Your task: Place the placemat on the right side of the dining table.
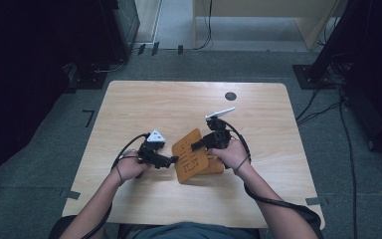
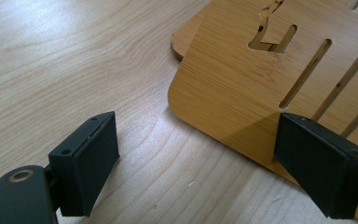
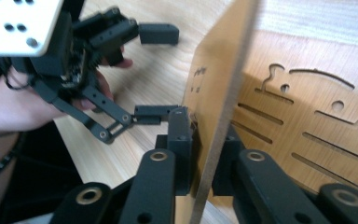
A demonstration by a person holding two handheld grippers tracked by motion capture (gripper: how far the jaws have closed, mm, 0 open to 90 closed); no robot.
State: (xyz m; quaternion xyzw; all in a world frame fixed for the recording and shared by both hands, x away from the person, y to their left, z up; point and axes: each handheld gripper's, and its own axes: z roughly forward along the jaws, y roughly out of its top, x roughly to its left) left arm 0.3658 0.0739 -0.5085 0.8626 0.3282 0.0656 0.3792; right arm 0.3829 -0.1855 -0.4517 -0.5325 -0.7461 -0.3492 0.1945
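Pale wood-grain tabletop (image 1: 144, 107) stands on grey carpet, with dark equipment at both sides. Near its centre lie two flat honey-coloured bamboo panels with cut slots. I hold the upper slotted bamboo panel (image 1: 188, 152) tilted up on edge, over the lower bamboo panel (image 3: 317, 126) lying flat beneath it.

My right claw (image 1: 195, 146) is clamped on the upper panel's edge; in the right gripper view, its two black jaws press both faces of the thin board. My left claw (image 2: 198, 161) stands apart, jaws wide, one jaw over bare tabletop and the other over the panel's rounded corner, gripping nothing.

Procedure for the step in hand, as I judge it:
1. Keep the right grip firm and square, so the board does not pivot.
2. Bring the left jaws astride the free edge, clear of the slots.
3. Close on solid material only, then share the load before lifting or turning.
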